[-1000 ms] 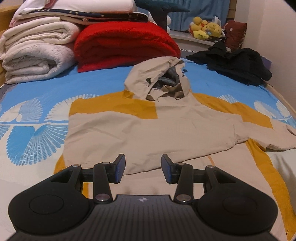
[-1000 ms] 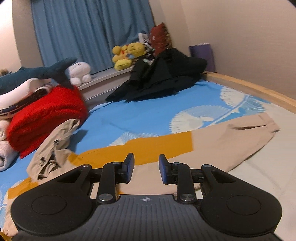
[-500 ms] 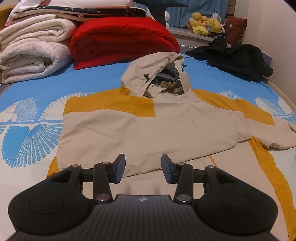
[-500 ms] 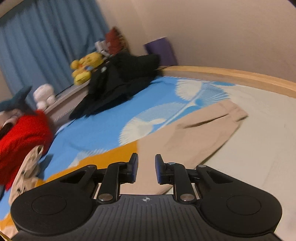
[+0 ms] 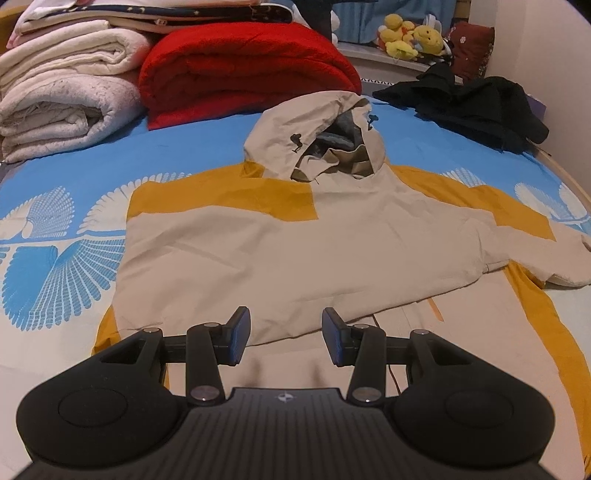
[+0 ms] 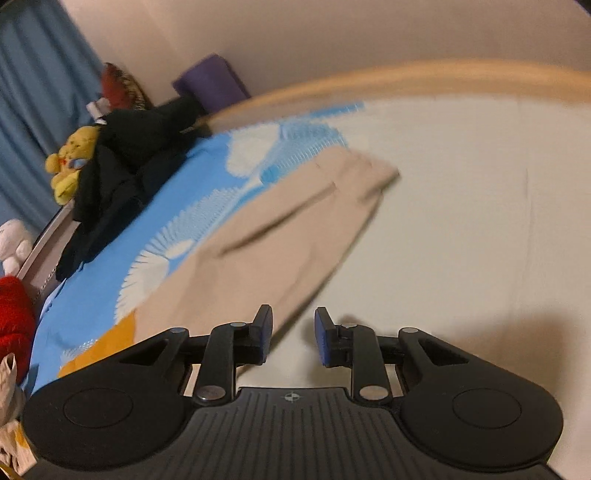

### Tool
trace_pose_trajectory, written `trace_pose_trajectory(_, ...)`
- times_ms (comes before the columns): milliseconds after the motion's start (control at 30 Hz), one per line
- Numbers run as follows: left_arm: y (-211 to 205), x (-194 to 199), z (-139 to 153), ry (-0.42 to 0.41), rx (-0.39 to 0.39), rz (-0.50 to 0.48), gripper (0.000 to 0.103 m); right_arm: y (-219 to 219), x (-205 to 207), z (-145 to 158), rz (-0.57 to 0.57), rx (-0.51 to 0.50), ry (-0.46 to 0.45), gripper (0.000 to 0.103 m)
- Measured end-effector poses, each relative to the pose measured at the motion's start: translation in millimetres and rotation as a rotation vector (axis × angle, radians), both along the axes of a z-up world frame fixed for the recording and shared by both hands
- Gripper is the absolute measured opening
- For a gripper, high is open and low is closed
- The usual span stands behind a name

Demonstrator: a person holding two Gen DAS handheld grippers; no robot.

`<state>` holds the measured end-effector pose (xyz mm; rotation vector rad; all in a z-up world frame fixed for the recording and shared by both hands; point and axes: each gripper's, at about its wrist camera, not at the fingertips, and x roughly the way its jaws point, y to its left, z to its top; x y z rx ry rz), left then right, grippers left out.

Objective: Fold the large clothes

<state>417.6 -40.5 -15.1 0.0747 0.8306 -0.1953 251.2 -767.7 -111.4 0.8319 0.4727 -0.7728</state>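
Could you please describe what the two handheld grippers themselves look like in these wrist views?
Both the left gripper and the right gripper look alike: matte black bodies with a ribbed central plate bearing a small compass-like mark, two round side lobes, silver pivot screws on the linkage arms, and flat fingers with blue pads. No cables are visible.

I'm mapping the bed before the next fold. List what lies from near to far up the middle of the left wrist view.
left gripper → hoodie body → hood → red blanket → dark-patterned bedding on top of the pile.
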Motion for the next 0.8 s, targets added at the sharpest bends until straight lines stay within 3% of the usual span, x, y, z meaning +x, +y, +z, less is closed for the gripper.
trace_pose_trajectory(133,-2,1,-1,0.002,0.000,-0.005,0.047,-10,1,-17,-0.032,0.094,-0.092,0.032)
trace_pose_trajectory(400,2,2,-2,0.003,0.009,-0.005,0.047,-18,19,-25,-0.112,0.112,-0.168,0.032)
trace_pose_trajectory(533,5,4,-3,0.007,0.010,0.001,0.047,-10,28,-26,-0.153,0.059,-0.158,0.028)
trace_pose_trajectory(567,6,5,-2,0.006,0.007,0.004,0.047,-9,31,-25,-0.160,0.046,-0.146,0.025)
trace_pose_trajectory(600,7,6,-1,0.004,0.002,0.008,0.047,-6,33,-24,-0.172,0.028,-0.125,0.013)
trace_pose_trajectory(633,9,7,1,0.002,-0.003,0.012,0.047,-4,34,-22,-0.185,0.010,-0.113,0.007)
trace_pose_trajectory(800,19,9,8,-0.009,-0.018,0.042,0.047,28,60,27,-0.229,-0.173,-0.060,0.004)
